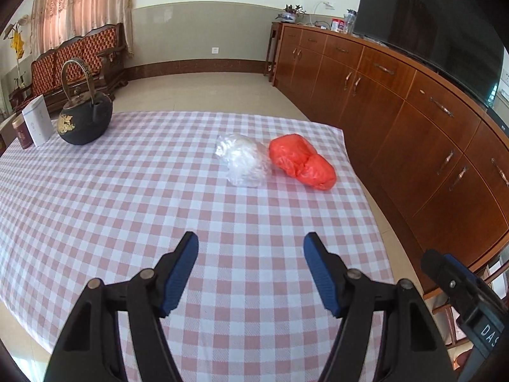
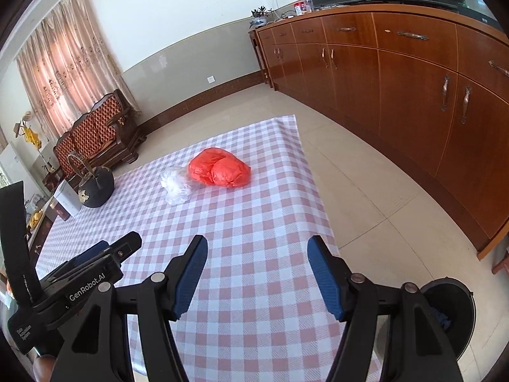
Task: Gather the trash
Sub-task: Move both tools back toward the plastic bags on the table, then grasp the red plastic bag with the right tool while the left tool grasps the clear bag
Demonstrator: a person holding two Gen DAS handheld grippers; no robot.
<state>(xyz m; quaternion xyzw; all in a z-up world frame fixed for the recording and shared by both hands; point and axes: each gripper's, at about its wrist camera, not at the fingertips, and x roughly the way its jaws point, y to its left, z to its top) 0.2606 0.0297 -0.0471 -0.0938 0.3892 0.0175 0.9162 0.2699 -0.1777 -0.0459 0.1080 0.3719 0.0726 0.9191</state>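
Two crumpled plastic bags lie side by side on the pink-and-white checked tablecloth, toward its far right corner. One is a clear bag, the other a red bag. My left gripper hovers over the near part of the table, open, with nothing between its blue pads. My right gripper is also open and empty, beside the left one and close to the table's right edge. Both bags lie well ahead of the fingertips, untouched.
A black teapot with a white box and a brown tin stands at the table's far left. A long wooden cabinet runs along the right. A dark round bin sits on the floor by the table's near right.
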